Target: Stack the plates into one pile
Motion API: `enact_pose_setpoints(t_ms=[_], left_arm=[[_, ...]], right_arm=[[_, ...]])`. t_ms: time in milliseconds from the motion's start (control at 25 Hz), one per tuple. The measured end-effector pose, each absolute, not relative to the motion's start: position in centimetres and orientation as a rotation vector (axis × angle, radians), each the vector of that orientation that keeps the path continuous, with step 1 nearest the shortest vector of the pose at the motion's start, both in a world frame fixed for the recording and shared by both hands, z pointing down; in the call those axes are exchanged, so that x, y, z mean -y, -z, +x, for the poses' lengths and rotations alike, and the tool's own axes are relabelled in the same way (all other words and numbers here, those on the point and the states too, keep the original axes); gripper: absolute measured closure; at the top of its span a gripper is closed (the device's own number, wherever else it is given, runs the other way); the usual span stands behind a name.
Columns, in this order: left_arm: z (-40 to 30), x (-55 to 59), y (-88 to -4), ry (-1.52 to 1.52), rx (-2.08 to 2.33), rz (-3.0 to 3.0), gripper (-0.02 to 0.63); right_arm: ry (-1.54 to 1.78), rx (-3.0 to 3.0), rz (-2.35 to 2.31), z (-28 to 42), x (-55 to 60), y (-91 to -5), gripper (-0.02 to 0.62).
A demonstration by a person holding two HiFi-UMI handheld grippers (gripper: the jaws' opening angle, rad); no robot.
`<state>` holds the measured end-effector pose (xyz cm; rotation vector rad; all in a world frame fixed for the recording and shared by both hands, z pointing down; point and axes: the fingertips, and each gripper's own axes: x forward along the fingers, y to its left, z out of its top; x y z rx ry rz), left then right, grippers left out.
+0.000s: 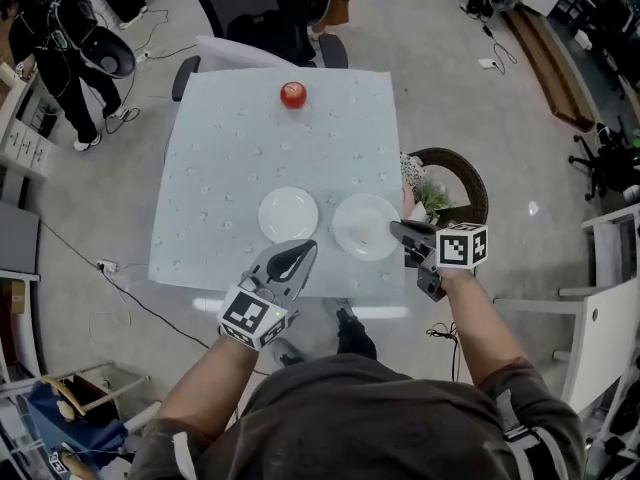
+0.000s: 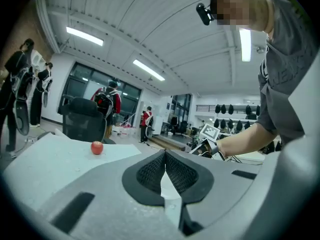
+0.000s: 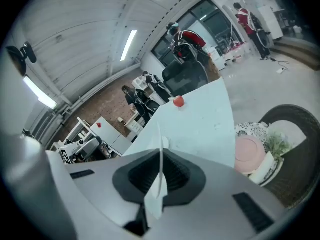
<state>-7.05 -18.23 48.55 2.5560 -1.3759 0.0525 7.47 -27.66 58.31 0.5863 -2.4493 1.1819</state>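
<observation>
While right tool (image 1: 398, 230) grips first plate (image 1: 358, 226), second plate (image 1: 288, 213) lies beside, left tool (image 1: 303, 248) closed, one apple (image 1: 292, 94).

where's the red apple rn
In the head view the red apple sits on the table near its far edge, about midway across, just in front of the black office chair.

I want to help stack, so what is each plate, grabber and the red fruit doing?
left plate: flat on the table, untouched.
right plate: rim pinched by the right gripper.
right gripper: shut on the right plate.
left gripper: shut, empty.
red fruit: resting on the table's far side.
</observation>
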Motion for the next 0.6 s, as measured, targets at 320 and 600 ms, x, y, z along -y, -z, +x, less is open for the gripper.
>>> enact_pose_setpoints(t_ms=[320,600], left_arm=[[-15.1,14.1,-48.2,-0.033,1.667,2.388,0.600],[-19.7,10.4,-49.2,-0.011,1.825,2.240,0.600]], right_arm=[[-1.146,2.450,0.361,-3.2,28.8,-58.2,0.589],[-1.187,2.371,0.254,-9.7,29.2,-61.2,0.591]])
